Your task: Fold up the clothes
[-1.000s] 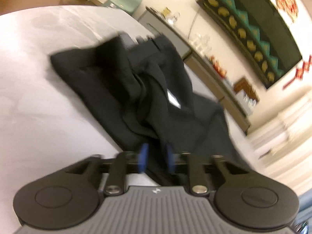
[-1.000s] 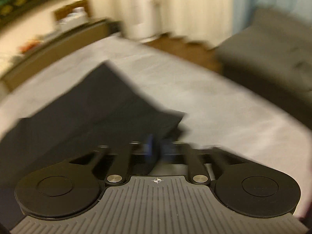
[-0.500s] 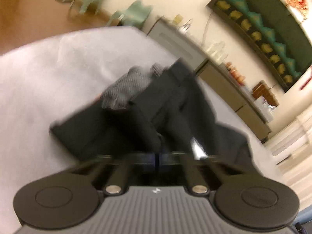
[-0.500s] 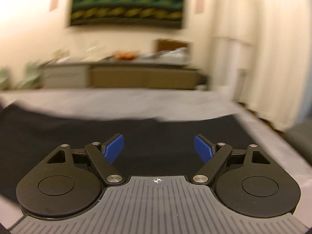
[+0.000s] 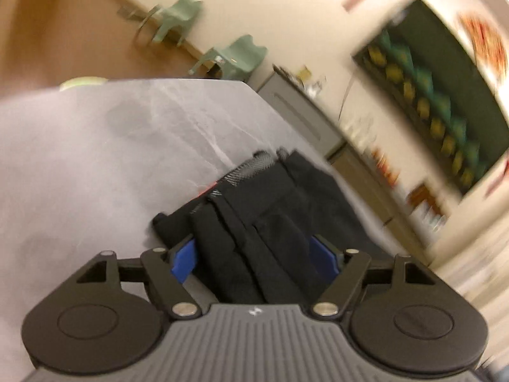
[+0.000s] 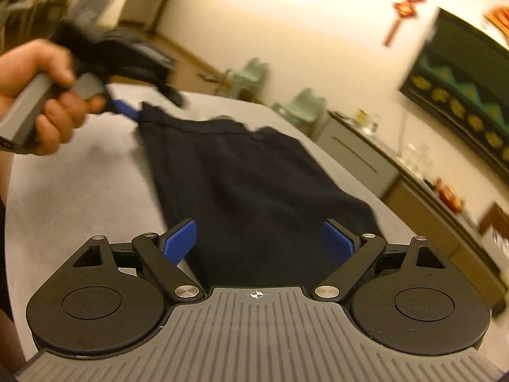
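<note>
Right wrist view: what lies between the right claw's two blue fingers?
The near end of the black garment, spread on the grey table cover. The right claw is opening; its fingers don't press the cloth.

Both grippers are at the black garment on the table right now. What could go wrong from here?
1. The left gripper is opening with bunched folds of the garment between its fingers; the corner may slump or snag on a pad as it pulls away.
2. The right gripper is also opening over the near edge, gripping nothing, so the cloth is unsecured.
3. The garment's far side lies near the table edge and could slide off if dragged.
</note>
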Motion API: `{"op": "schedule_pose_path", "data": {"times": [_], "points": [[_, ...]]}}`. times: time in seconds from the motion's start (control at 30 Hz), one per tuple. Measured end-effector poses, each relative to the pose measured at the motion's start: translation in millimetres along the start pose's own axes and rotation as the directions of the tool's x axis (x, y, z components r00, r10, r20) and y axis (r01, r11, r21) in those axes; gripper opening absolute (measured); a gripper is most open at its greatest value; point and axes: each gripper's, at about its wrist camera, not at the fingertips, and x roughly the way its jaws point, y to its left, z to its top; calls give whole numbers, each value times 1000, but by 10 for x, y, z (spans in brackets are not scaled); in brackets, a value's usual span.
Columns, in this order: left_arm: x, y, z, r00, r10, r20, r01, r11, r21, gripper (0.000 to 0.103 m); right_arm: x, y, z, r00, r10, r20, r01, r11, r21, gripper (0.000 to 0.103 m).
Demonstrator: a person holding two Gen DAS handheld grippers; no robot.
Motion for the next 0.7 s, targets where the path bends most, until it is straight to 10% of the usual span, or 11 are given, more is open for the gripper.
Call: {"op": "schedule_pose_path", "data": {"times": [0.07,0.13,0.27,0.37,0.43,0.5,0.57,0.7], "points": [[59,-144,54,1000,-15,-20,17,990,142,10,74,44,22,1000,5,-17,-5,1000,22,90],[-89,11,118,984,-177,35,175,983,59,8,77,19,-12,999,12,-37,-9,998,63,90],[116,746,116,987,-159,-30,143,946,-291,15,93,-123,-110,996,24,-85,-11,989,145,90],[-36,723,128,985,-171,-2,165,952,-258,52,15,-218,-224,994,35,-107,-12,978,207,90],[-52,596,114,990,-139,-9,134,969,-206,57,-94,-287,-321,992,40,-116,-12,973,231,90],[-66,467,101,994,-106,-14,103,983,-153,54,-216,-359,-423,991,45,-123,-13,968,250,90],[-53,291,119,996,-92,-21,90,995,-50,8,-319,-458,-526,990,43,-132,-6,965,263,90],[-34,498,149,998,-56,4,56,984,-168,10,-648,-923,-952,982,-20,-188,83,939,333,90]]}}
